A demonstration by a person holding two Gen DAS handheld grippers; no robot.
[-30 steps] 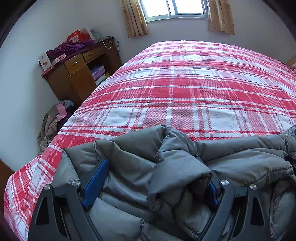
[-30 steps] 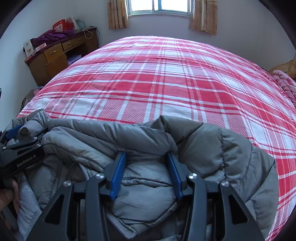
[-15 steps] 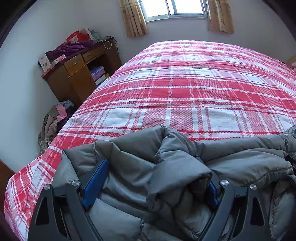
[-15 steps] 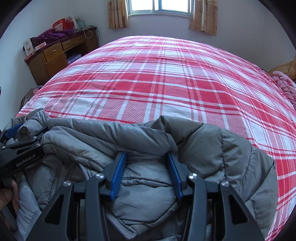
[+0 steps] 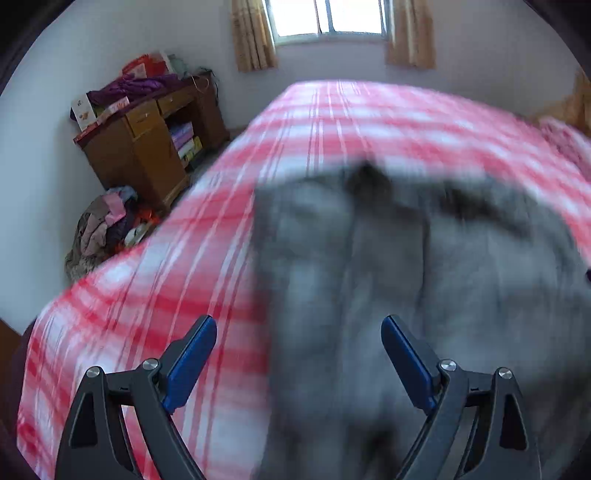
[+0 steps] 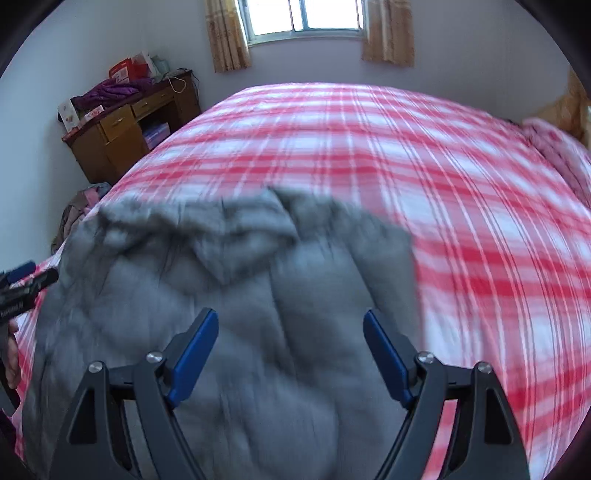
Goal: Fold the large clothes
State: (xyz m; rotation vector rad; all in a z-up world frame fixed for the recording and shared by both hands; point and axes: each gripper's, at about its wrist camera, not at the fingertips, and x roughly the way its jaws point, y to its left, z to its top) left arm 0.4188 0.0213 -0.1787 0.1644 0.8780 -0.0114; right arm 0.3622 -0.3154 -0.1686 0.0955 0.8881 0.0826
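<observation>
A grey padded jacket (image 5: 424, 295) lies spread on the red-and-white plaid bed (image 5: 332, 122), blurred by motion. My left gripper (image 5: 299, 362) is open and empty above the jacket's left edge. In the right wrist view the jacket (image 6: 240, 295) lies flat with its collar end toward the window. My right gripper (image 6: 290, 354) is open and empty above the jacket. The left gripper also shows in the right wrist view (image 6: 22, 280) at the far left edge.
A wooden desk (image 5: 147, 147) with boxes and purple cloth stands against the left wall. A heap of clothes (image 5: 107, 229) lies on the floor beside the bed. A pink blanket (image 6: 554, 151) lies at the bed's far right. A curtained window (image 6: 306, 18) is on the back wall.
Both grippers have opened, let go of the jacket and risen above it. The jacket, bunched between the jaws before, now lies spread on the bed.
</observation>
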